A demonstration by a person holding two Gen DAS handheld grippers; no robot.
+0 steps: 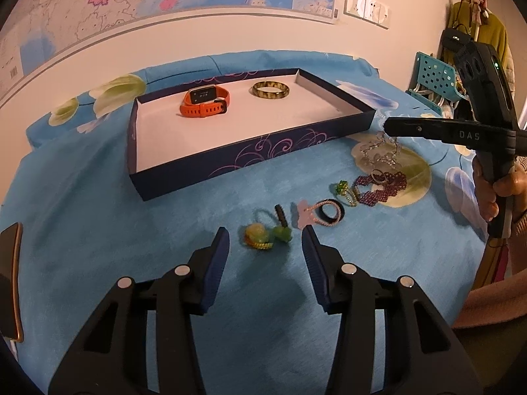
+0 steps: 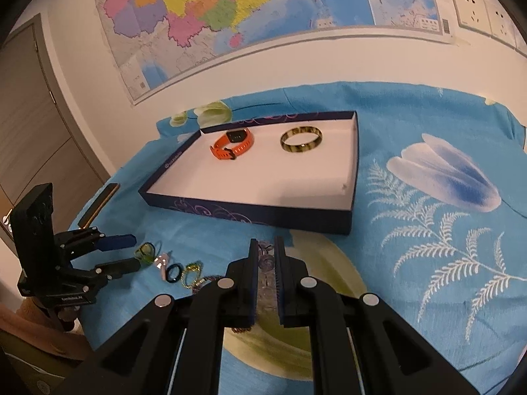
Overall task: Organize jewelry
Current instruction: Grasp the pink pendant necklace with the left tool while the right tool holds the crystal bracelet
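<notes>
A dark blue tray (image 1: 290, 146) (image 2: 263, 219) on the blue cloth holds an orange watch (image 1: 206, 100) (image 2: 234, 143) and a tortoiseshell bangle (image 1: 270, 90) (image 2: 301, 139). On the cloth lie a green bead charm (image 1: 263, 235) (image 2: 145, 252), a pink piece (image 1: 304, 215), a black ring (image 1: 330, 211) (image 2: 173, 271), a green-gold ring (image 1: 344, 191) (image 2: 191, 271) and a purple bead bracelet (image 1: 382, 184). My left gripper (image 1: 265, 242) (image 2: 133, 253) is open just before the green charm. My right gripper (image 2: 265, 247) (image 1: 387, 130) is shut on a clear crystal chain (image 1: 378, 151) (image 2: 265, 263), lifting it partly.
A phone (image 1: 11, 283) (image 2: 98, 204) lies at the cloth's left edge. A map and sockets (image 2: 484, 13) hang on the wall behind. A teal chair (image 1: 431, 79) and hanging clothes stand at the right. A door (image 2: 29, 125) is at the left.
</notes>
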